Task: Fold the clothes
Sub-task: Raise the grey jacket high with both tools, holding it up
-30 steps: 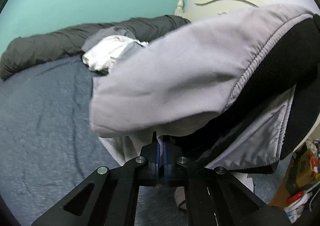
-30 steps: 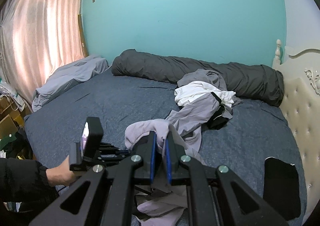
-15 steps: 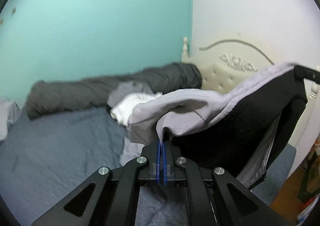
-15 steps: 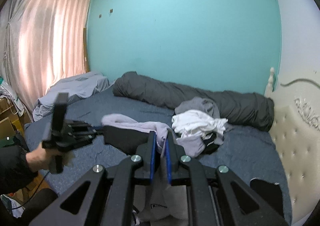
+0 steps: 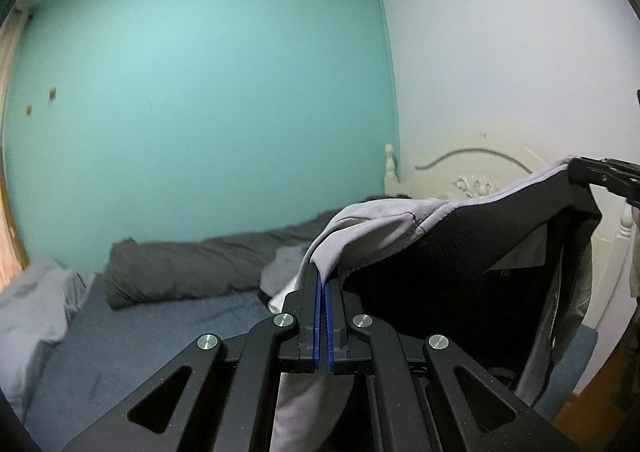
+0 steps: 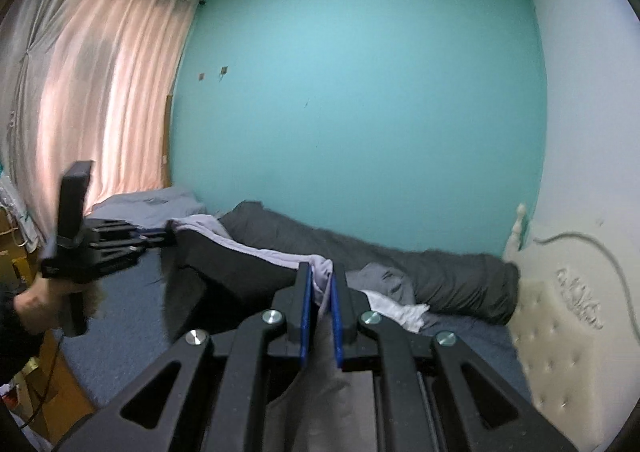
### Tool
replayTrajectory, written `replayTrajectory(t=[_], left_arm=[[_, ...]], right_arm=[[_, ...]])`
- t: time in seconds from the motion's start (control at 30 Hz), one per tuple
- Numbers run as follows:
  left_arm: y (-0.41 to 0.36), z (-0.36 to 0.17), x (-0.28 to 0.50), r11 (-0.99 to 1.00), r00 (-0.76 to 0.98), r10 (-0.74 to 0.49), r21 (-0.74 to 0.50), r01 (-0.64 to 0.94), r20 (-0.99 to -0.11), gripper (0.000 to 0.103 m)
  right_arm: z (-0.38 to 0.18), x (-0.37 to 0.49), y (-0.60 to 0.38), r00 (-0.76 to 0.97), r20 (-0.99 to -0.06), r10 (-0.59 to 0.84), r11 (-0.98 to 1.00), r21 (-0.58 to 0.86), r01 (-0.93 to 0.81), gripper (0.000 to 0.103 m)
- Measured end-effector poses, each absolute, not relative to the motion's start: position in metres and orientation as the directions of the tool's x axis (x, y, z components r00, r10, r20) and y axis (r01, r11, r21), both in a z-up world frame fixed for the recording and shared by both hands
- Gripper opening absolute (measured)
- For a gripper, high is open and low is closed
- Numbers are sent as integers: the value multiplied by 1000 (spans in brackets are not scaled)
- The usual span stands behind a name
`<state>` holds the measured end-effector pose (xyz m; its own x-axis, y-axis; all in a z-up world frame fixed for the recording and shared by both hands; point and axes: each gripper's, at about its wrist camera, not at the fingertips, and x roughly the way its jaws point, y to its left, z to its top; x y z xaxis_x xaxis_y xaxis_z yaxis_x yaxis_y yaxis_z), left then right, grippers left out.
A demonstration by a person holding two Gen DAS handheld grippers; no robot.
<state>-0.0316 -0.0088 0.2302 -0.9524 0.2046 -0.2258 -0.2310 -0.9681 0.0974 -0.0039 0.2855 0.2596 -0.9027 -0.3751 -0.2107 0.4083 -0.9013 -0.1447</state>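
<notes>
L gripper [image 5: 322, 284] & R gripper [image 6: 320, 284] both clamped on grey-black garment [image 5: 460, 252], stretched between them above bed [image 6: 128, 316]. Keep edge taut, level w/ grippers before laying flat.

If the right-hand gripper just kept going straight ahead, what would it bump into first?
The right gripper already pinches the grey-and-black garment. Beyond that, probably the rolled dark grey duvet along the teal wall, though depth is hard to judge.
</notes>
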Motion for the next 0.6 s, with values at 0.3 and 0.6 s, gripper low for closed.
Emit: replayTrajectory(t=[0.3,0.6], left_arm=[[-18,305,16,-972,-973,174,129,-195,-155,1],[-33,328,52,-978,-982,149,127,-163,-116,1]], right_arm=[[325,19,281,-917,-112,-382,-907,-143,395,8],[357,33,269,-912,-99,-398,-903,-136,409,8]])
